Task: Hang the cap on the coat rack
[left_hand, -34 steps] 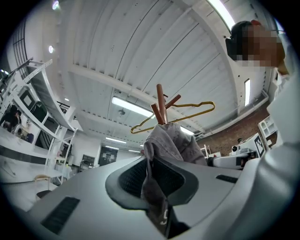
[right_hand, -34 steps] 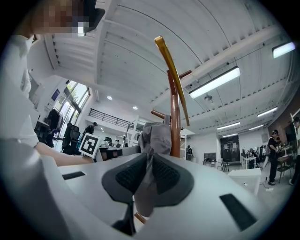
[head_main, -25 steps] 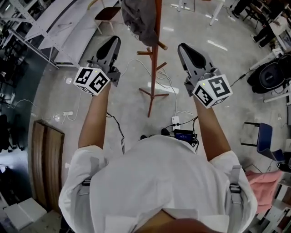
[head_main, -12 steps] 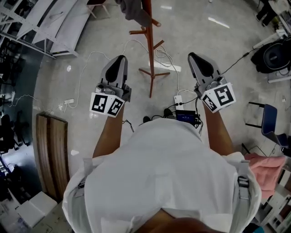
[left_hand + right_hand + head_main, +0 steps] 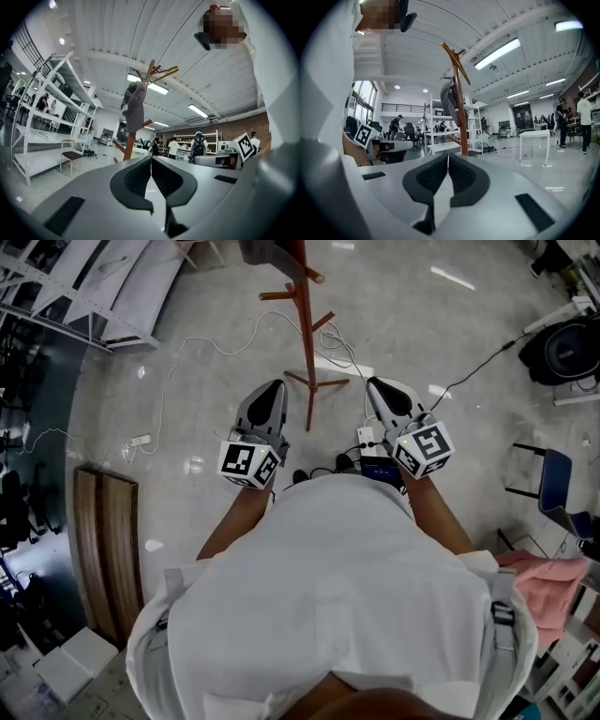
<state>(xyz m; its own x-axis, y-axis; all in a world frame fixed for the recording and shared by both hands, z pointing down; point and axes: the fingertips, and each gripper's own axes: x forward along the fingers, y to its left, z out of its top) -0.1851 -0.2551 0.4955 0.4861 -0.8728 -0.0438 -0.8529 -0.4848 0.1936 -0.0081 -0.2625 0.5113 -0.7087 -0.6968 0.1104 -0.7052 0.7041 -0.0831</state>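
The coat rack (image 5: 307,362) stands on the floor (image 5: 187,409) ahead of the person (image 5: 328,596), with the cap (image 5: 265,251) hanging on its upper part. The left gripper (image 5: 272,387) is just left of the rack's base and the right gripper (image 5: 377,385) just right of it. A bench (image 5: 103,549) lies well left of the rack, shelving (image 5: 94,287) farther left, and a chair (image 5: 548,507) well right.

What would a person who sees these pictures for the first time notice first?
The red-brown coat rack stands on the pale floor at the top middle of the head view, with a grey cap already hanging near its top. Below it, the left tool and the right tool are held side by side, one on each side of the rack's foot, both shut and empty.
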